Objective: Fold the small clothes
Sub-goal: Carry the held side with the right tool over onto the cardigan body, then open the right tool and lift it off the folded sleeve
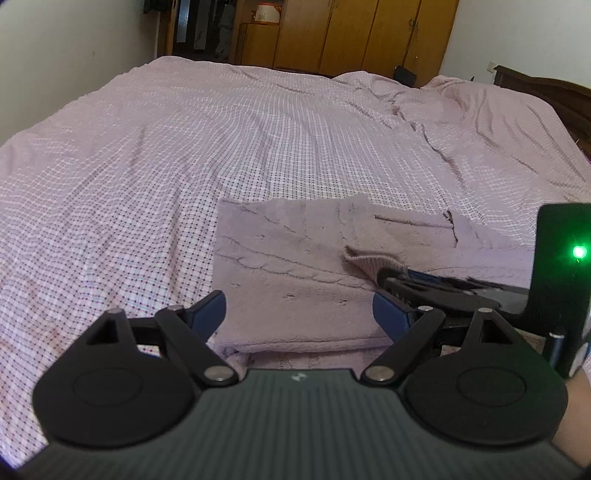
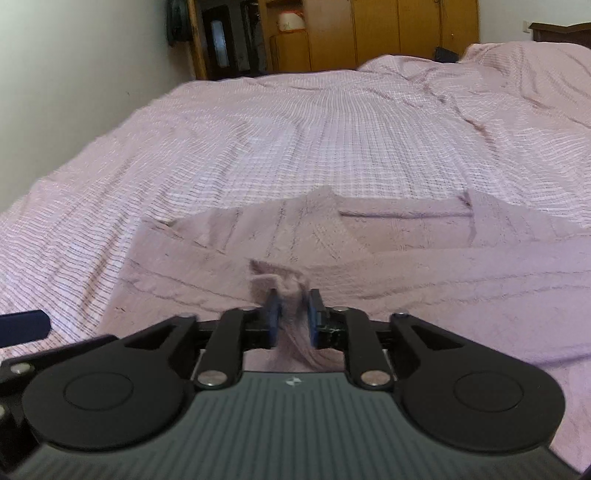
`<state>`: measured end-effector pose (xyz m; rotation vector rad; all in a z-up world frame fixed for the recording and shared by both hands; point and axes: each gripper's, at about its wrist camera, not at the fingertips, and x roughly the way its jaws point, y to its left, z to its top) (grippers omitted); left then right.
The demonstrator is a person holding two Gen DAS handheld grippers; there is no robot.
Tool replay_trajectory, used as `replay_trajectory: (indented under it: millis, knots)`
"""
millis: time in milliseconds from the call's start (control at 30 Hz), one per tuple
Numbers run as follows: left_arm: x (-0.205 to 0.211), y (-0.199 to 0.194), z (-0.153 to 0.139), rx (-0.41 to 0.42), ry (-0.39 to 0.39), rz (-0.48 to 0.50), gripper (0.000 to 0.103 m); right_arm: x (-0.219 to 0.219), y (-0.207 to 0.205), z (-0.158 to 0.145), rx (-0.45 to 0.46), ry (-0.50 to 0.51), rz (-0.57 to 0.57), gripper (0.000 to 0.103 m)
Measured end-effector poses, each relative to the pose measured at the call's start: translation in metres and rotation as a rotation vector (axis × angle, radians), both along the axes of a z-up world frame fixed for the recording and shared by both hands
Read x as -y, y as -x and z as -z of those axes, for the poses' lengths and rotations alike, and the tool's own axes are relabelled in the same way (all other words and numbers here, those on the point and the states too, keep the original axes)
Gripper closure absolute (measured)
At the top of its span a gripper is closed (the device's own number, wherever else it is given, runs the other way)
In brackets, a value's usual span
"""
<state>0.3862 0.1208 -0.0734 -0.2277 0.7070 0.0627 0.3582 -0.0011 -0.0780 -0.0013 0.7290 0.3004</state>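
A mauve knitted sweater (image 1: pixel 295 258) lies partly folded on a bed with a pink checked sheet (image 1: pixel 184 147), filling the 6 o'clock part of both wrist views. The left gripper (image 1: pixel 299 310) hangs over the near folded edge of the sweater with its jaws spread wide, one blue pad (image 1: pixel 208 308) at about 8 o'clock and the other at about 4 o'clock; nothing is between them but the cloth lying flat below, and neither pad presses on it. The right gripper (image 2: pixel 293 317) sits low on the sweater (image 2: pixel 369 266), its jaws only a narrow way apart, with a bunched ribbed cuff (image 2: pixel 280 284) standing up between the blue pads (image 2: pixel 273 317); a slight gap shows beside the cloth, so the pinch looks slack. In the left view that cuff (image 1: pixel 369 260) pokes out at 3 o'clock from the right gripper's tip (image 1: pixel 391 280). Wooden wardrobes (image 1: pixel 351 33) stand at 12 o'clock beyond the bed.
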Motion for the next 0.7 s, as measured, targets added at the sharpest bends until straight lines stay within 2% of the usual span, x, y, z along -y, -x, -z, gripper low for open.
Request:
replay_trajectory:
  millis: [100,367,700]
  knots:
    - [-0.002,0.000,0.000,0.004,0.010,-0.002,0.015,0.011,0.005,-0.002,-0.023,-0.009,0.009,0.068]
    - [0.002,0.002,0.001,0.000,-0.015,-0.006,0.015,0.038,0.023,-0.005,-0.026,-0.053,-0.002,0.061]
    - [0.018,0.008,-0.002,0.001,-0.058,0.032,0.015,0.075,0.043,-0.034,0.013,-0.022,-0.018,0.055]
